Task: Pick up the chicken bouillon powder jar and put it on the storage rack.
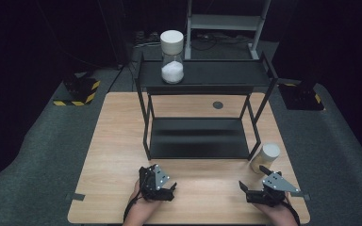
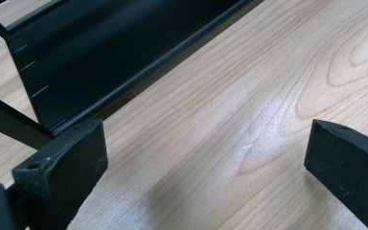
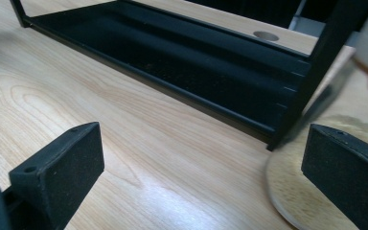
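A: A pale wooden table (image 1: 113,155) is seen in a dark room, with grey floor around it. What is found nearest the grippers?

B: A small jar with a white lid (image 1: 265,157) is stood on the table at its right side, just beside the front right leg of a black two-tier shelf (image 1: 200,141). The right gripper (image 1: 250,190) is held near it, a little towards the person, above the table's front edge.

A: How are its jaws set?

B: They are spread wide with nothing between them. In the right gripper view, bare wood and the shelf's lower tray are seen past them, and the jar's base is seen beside the right-hand jaw.

A: And the left gripper (image 1: 167,188)?

B: It is held in a hand near the front edge, before the shelf's left half, well apart from the jar. Its jaws are also parted wide and nothing is held.

A: What else is shown?

B: A taller glass jar (image 1: 172,56) with white contents is stood on the shelf's top tier, left of centre.
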Tool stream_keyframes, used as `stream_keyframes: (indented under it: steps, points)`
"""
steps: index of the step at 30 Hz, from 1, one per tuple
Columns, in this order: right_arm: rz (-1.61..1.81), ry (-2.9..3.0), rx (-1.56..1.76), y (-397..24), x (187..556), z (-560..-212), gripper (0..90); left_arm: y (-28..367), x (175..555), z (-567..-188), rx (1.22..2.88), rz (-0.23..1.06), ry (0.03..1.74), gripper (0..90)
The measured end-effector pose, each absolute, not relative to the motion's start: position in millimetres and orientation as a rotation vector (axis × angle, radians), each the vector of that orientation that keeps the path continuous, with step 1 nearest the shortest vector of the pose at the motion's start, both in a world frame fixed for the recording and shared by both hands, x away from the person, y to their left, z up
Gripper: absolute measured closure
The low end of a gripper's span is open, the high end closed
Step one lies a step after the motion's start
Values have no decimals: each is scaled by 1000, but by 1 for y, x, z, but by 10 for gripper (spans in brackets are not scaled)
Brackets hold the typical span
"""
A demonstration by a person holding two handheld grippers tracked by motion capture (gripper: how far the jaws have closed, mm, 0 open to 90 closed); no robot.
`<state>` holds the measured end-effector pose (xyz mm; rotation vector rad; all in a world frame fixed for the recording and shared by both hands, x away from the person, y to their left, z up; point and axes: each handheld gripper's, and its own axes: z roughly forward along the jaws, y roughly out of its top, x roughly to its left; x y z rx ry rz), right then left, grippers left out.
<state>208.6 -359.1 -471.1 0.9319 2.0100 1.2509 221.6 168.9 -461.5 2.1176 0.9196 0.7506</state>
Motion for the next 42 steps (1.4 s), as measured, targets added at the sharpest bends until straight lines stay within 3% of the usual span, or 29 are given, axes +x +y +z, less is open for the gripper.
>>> stream_keyframes:
  steps: [25, 42]
  points:
    - [1249, 1884, 1015, -386, 198, -460, 0, 172, 224, -461, 2118, 725, 918, 14]
    - [1252, 1779, 1064, -384, 210, -463, 0, 175, 225, -461, 2111, 711, 911, 14]
